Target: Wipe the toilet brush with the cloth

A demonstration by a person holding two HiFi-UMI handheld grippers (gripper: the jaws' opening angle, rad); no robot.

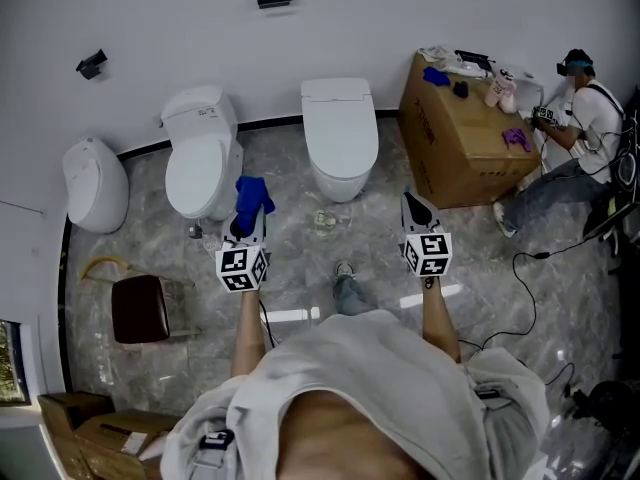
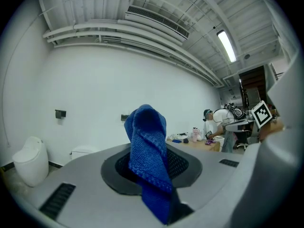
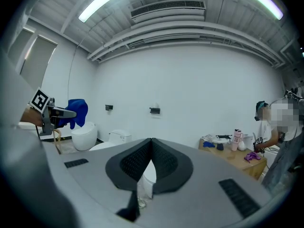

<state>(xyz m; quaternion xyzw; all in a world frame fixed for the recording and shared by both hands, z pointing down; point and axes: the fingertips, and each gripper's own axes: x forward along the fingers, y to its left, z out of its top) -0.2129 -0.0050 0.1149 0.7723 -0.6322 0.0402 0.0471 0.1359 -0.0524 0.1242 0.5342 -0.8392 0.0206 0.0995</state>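
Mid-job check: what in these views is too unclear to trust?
- Small pale floor object before the white toilet: too small in the head view to tell if it is the brush; mostly behind the right gripper in its view.
- Blue knitted cloth: lower end hidden inside the left gripper.
- Clutter on the cardboard box: too small.

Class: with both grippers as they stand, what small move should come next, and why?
Probably lower the right gripper toward the small pale item on the floor before the toilet, likely the brush, opening its jaws: they are shut and empty, while the left gripper grips the blue cloth.
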